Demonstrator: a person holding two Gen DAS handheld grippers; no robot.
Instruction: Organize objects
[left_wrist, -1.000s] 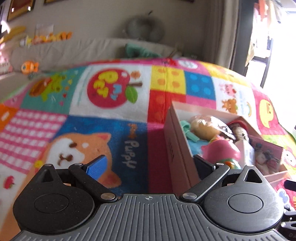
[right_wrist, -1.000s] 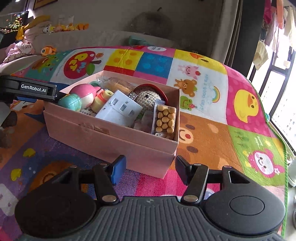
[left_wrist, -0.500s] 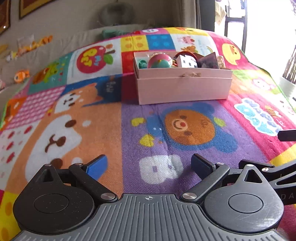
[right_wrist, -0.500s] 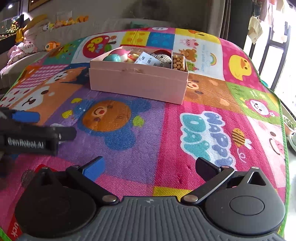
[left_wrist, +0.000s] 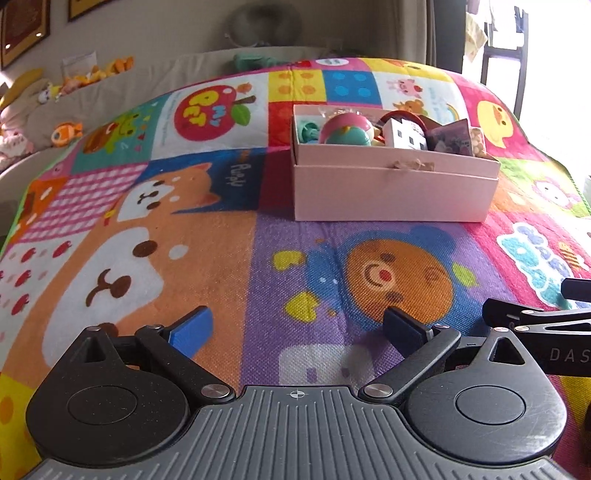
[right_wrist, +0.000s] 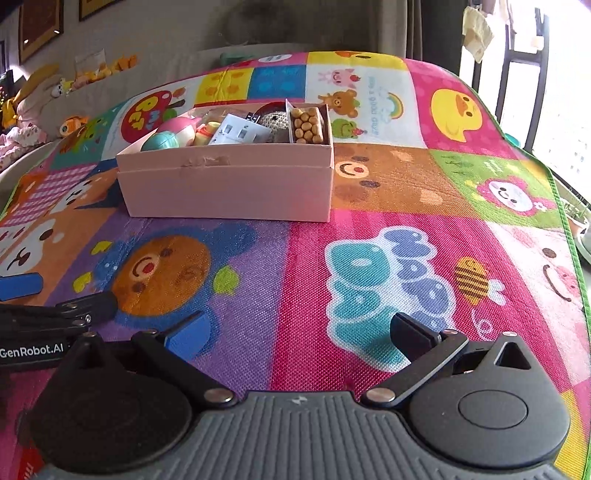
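A pink cardboard box (left_wrist: 395, 192) stands on the colourful play mat (left_wrist: 207, 258), seen also in the right wrist view (right_wrist: 229, 192). It holds several small things: a pink and teal ball toy (left_wrist: 345, 129), a white block (left_wrist: 404, 134), a crocheted toy (right_wrist: 273, 122) and a tray of tan beads (right_wrist: 306, 123). My left gripper (left_wrist: 297, 326) is open and empty, well in front of the box. My right gripper (right_wrist: 299, 330) is open and empty, beside the left one, also well short of the box.
Plush toys (left_wrist: 66, 131) line the beige sofa (left_wrist: 110, 92) behind the mat. The mat's green edge (right_wrist: 565, 221) runs along the right, with a window and rail (right_wrist: 517, 74) beyond. The left gripper's side (right_wrist: 33, 332) shows in the right wrist view.
Both grippers have drawn back from the box to the near part of the mat. In the last half second they came slightly closer to it again. Both stay open and empty.
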